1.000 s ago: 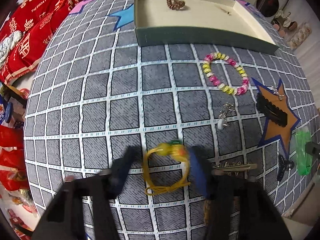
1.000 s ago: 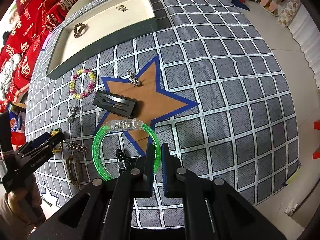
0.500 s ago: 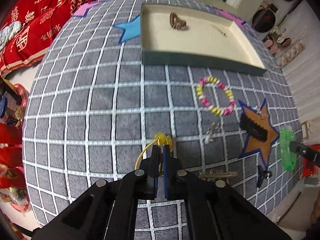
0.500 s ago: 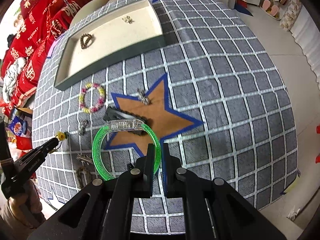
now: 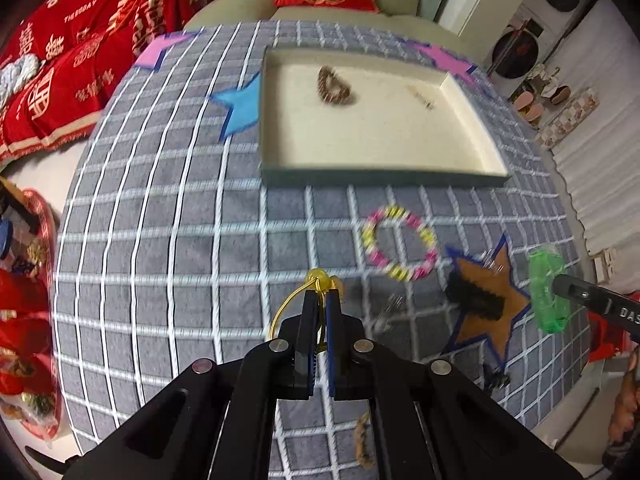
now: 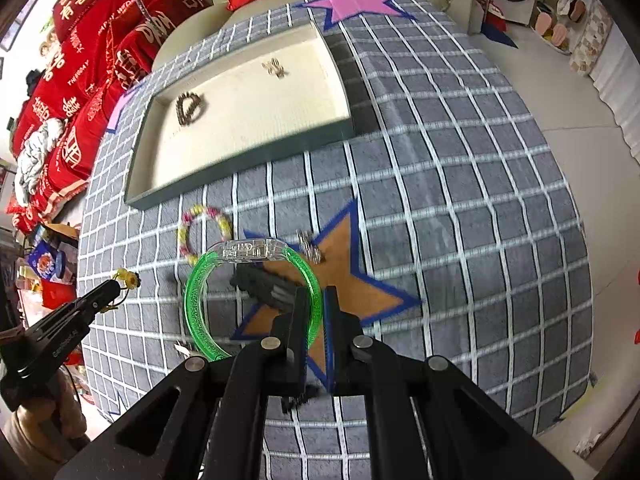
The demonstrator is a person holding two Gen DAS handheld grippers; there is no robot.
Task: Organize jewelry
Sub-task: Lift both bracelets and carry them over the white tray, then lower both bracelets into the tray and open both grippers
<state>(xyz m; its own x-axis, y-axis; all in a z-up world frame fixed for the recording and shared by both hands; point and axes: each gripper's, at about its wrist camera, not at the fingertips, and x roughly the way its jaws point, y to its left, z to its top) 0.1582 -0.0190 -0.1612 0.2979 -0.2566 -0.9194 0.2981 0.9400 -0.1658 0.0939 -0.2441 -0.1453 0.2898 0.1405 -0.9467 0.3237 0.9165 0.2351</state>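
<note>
Yellow cord bracelet (image 5: pixel 298 302) pinched in left gripper (image 5: pixel 319 298) fingers, green bangle (image 6: pixel 208 280) clamped in right gripper (image 6: pixel 316 300) fingers.

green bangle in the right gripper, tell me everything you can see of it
The green bangle is a translucent, glittery plastic-looking ring with a clear blocky section at its far side. The right gripper is shut on its near-right rim, holding it off the grid-patterned cloth, over the black hair clip and brown star. Only the gripper touches it. In the left wrist view it appears edge-on.
</note>
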